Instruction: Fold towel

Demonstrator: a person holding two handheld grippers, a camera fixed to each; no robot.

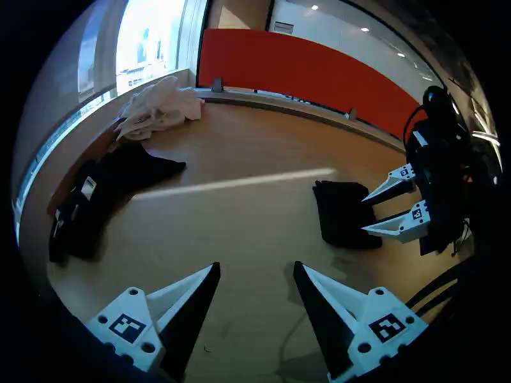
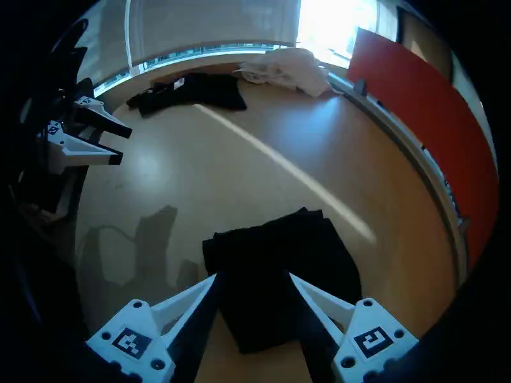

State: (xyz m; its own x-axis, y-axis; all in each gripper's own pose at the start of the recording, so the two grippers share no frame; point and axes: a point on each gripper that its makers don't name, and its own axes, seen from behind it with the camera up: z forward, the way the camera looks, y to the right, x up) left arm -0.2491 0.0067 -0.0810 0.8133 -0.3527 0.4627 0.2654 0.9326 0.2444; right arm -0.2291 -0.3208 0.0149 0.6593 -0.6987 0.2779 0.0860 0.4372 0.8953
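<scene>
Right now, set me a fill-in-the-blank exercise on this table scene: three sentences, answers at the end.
1. The folded towel lying between the fingers of the right gripper is ____ in colour.
2. The left gripper is ____, with nothing between its fingers.
3. The crumpled cloth heaped by the window is ____ in colour.

Missing words: black; open; white.
</scene>
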